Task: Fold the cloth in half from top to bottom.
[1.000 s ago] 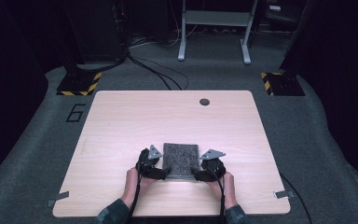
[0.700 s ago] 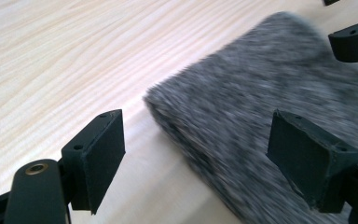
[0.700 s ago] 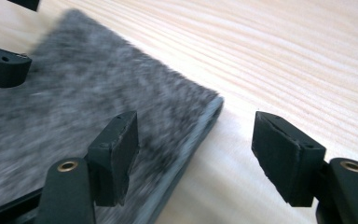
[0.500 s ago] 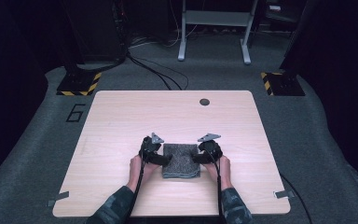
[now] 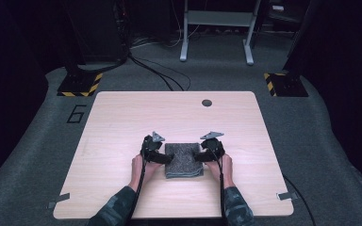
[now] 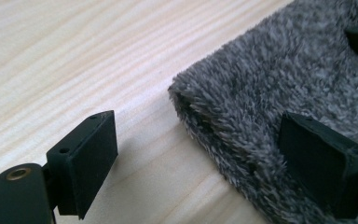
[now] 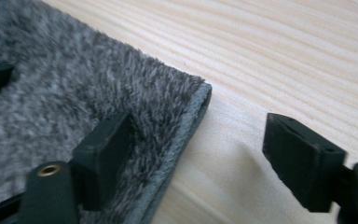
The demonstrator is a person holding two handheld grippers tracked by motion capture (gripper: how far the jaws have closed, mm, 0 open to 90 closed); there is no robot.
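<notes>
In the left gripper view your left gripper has one jaw over the grey fleece cloth, and that jaw hides the pile beneath it; the cloth itself runs off the picture's right and bottom edges. In the right gripper view your right gripper has its left jaw on the cloth, covering that patch, and the cloth is cut off at the left and bottom. From the high view the folds along the cloth's near side are too small to count, and your forearms leave the picture beyond the table's near edge.
</notes>
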